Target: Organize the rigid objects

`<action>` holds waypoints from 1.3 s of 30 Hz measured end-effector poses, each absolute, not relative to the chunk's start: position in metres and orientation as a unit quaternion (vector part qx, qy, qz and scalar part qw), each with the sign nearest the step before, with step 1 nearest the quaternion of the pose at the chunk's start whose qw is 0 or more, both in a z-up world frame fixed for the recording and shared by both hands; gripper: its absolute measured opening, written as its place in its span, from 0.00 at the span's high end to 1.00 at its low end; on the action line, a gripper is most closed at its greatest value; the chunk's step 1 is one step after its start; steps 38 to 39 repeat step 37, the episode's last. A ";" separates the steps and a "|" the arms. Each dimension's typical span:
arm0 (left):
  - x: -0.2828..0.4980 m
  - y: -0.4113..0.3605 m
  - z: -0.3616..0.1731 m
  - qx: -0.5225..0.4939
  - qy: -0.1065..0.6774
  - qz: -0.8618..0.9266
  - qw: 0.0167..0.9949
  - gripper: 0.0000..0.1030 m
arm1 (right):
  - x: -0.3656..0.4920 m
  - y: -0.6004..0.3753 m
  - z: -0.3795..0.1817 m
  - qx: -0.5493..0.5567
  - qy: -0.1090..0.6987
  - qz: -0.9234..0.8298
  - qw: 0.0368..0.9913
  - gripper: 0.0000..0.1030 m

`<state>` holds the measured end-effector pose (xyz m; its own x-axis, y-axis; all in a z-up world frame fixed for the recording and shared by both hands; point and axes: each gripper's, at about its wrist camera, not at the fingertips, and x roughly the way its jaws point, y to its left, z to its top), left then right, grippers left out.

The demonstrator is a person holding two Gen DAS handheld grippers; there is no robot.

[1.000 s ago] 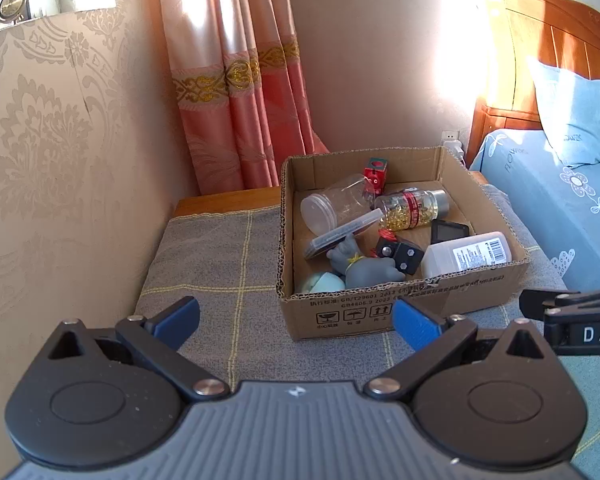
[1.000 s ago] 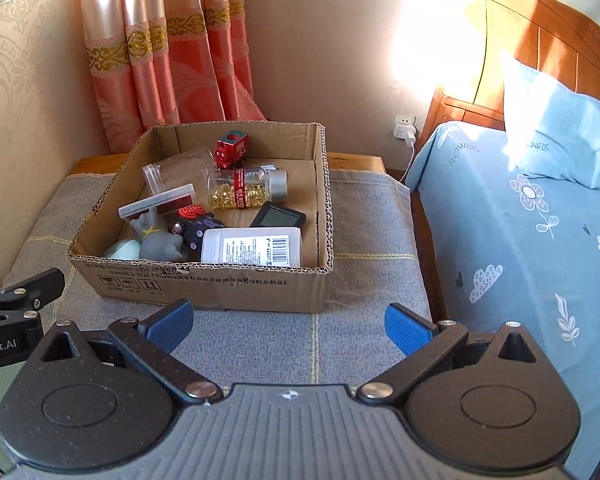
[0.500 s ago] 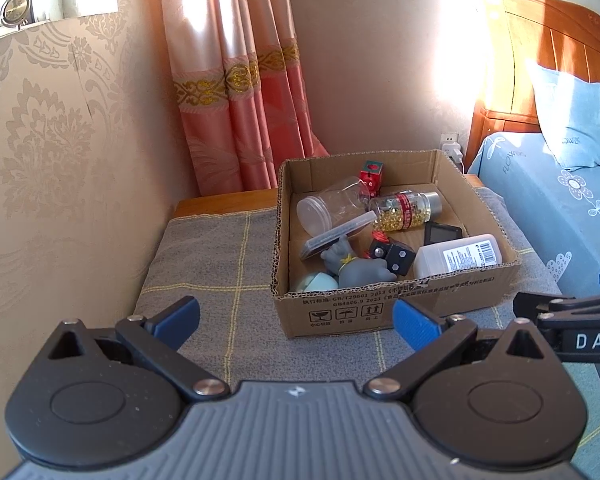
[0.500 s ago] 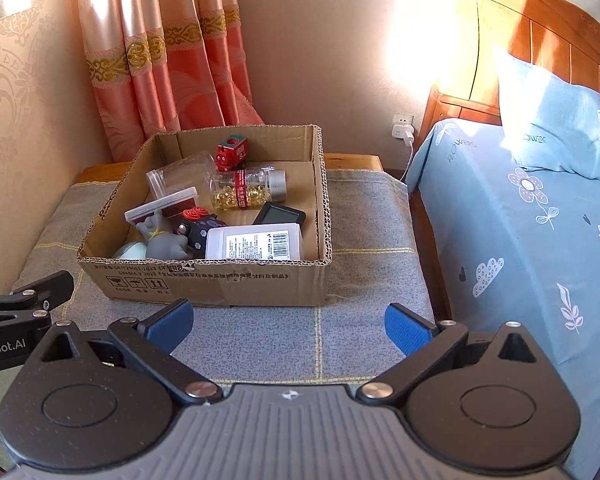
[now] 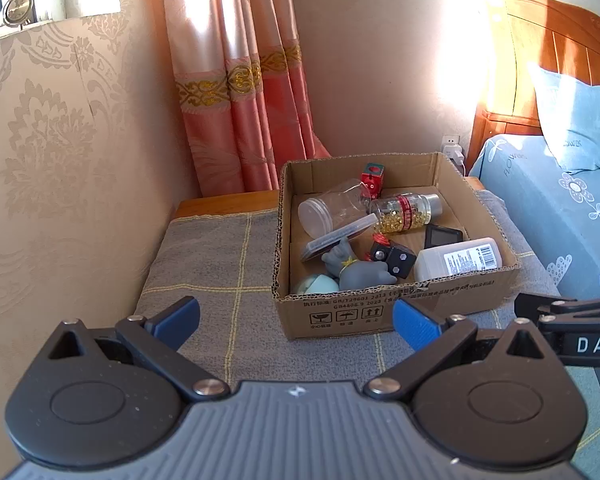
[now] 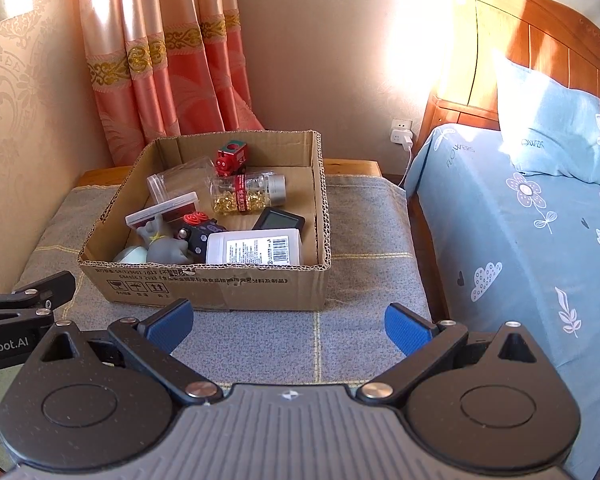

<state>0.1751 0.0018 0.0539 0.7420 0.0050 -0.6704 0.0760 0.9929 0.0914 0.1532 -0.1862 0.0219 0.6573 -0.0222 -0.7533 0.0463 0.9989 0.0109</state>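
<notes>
A shallow cardboard box [image 5: 396, 312] [image 6: 216, 284] sits on a grey checked cloth. Inside lie a white labelled bottle [image 5: 458, 259] [image 6: 256, 247], a jar of yellow capsules [image 5: 406, 212] [image 6: 248, 194], a clear plastic jar [image 5: 332, 208], a red toy train [image 6: 231, 157], a grey animal figure [image 5: 358, 270], a black cube [image 5: 392, 258], a dark small screen [image 6: 278, 220] and a flat case [image 6: 162, 212]. My left gripper [image 5: 296, 316] stands open in front of the box, holding nothing. Just as wide open and bare is my right gripper [image 6: 288, 326], nearer the box's right corner.
A patterned wall [image 5: 52, 168] closes the left side and pink curtains [image 5: 240, 92] hang behind. A blue-sheeted bed [image 6: 520, 232] with a pillow and wooden headboard [image 6: 540, 40] borders the right. A wall socket with a plug [image 6: 402, 136] sits behind the box.
Both grippers have drawn back and risen a little, so the box looks smaller and farther. Their fingers stay open and nothing in the box has moved.
</notes>
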 end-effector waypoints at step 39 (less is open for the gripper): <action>0.172 -0.003 0.057 0.057 0.360 -0.020 0.931 0.00 | 0.149 -0.185 0.025 0.013 0.408 -0.017 0.913 0.00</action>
